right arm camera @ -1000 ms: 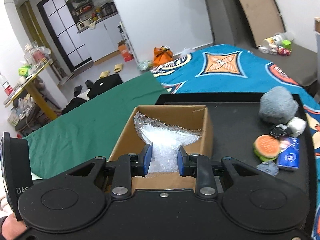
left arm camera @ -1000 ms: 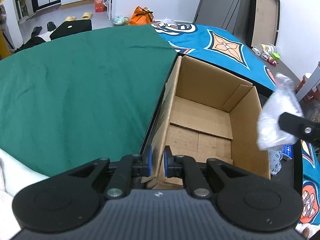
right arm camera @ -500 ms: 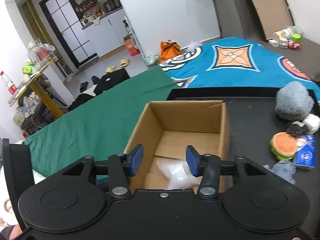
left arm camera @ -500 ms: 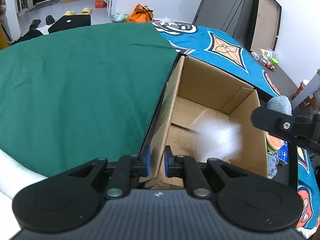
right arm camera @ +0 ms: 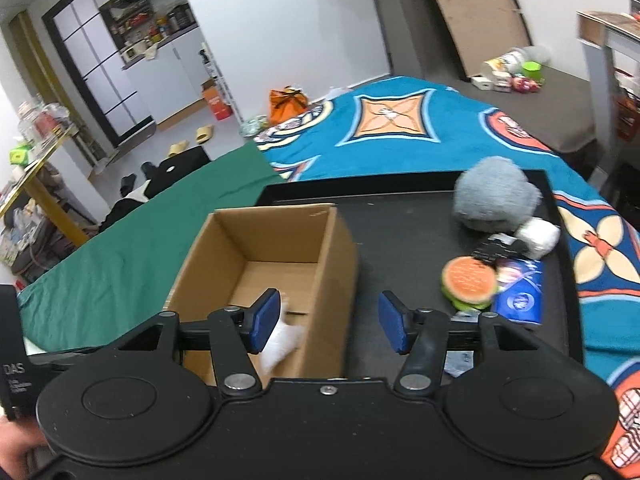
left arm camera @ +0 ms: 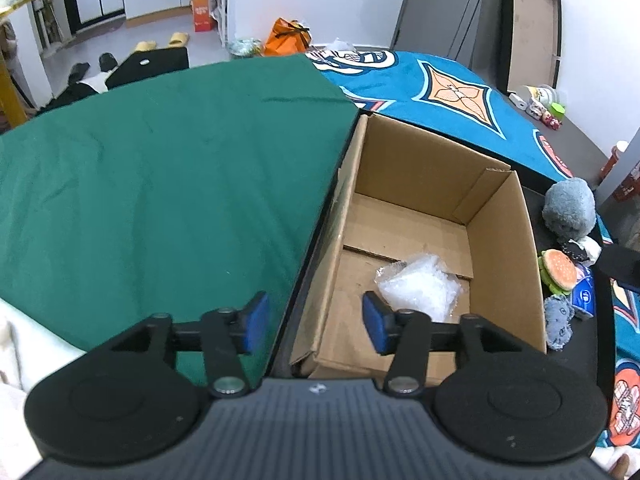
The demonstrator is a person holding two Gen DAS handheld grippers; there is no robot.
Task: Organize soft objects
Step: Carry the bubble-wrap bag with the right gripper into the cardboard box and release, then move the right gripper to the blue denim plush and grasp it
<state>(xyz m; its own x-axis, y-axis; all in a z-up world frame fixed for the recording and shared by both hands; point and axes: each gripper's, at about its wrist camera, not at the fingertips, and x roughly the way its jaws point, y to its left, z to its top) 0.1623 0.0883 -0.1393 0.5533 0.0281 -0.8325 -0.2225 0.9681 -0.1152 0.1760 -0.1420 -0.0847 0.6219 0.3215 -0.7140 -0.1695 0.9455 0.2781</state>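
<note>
An open cardboard box point(left arm camera: 500, 240) point(right arm camera: 336, 264) stands on a black tray point(right arm camera: 404, 216). A clear bubble-wrap bag point(left arm camera: 420, 286) point(right arm camera: 282, 340) lies on the box floor. My left gripper point(left arm camera: 314, 326) is open and empty, straddling the box's near left wall. My right gripper point(right arm camera: 326, 320) is open and empty above the box's near right corner. To the right lie a grey plush point(right arm camera: 494, 200) point(left arm camera: 568, 210), a burger toy point(right arm camera: 468, 282) point(left arm camera: 558, 272), a blue packet point(right arm camera: 520, 298), a white roll point(right arm camera: 538, 236) and a small grey plush point(left arm camera: 560, 324).
A green cloth point(left arm camera: 160, 184) covers the surface left of the tray. A blue patterned blanket point(right arm camera: 400, 132) lies behind and to the right. Small toys and containers point(right arm camera: 508, 72) sit far back right. Floor clutter and an orange bag point(left arm camera: 286, 36) lie beyond.
My right gripper opened and dropped the bubble-wrap bag into the box, then shifted right. My left gripper let go of the box wall and opened wide.
</note>
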